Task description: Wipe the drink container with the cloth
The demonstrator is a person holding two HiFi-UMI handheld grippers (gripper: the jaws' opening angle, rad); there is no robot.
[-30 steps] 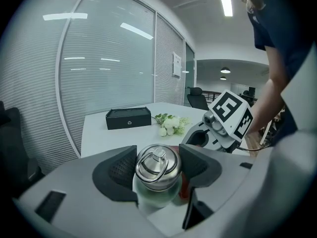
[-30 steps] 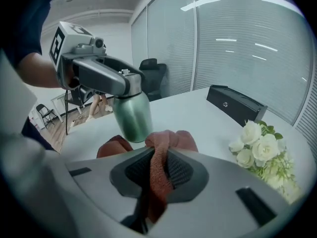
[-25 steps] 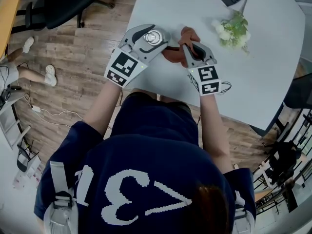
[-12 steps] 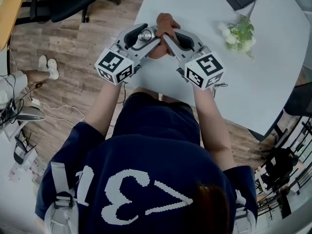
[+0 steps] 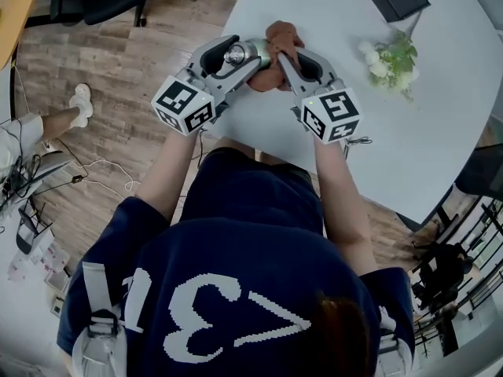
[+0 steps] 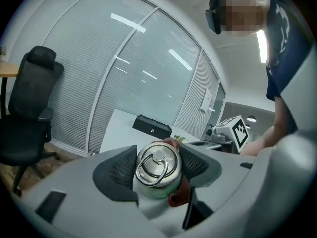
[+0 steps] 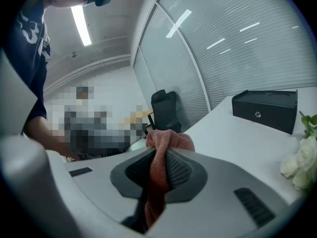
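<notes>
Drink container (image 6: 157, 168) — steel, with a ring on its cap — is clamped between the jaws of the left gripper (image 5: 245, 56), over the near edge of the white table (image 5: 440, 116). The rust-red cloth (image 7: 166, 140) is pinched in the right gripper (image 7: 158, 170) — it is laid against the container's side.

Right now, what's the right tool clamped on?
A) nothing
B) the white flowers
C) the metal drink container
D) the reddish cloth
D: in the right gripper view the right tool is shut on the reddish cloth, which hangs down between its pads. The drink container sits in the left tool.
</notes>
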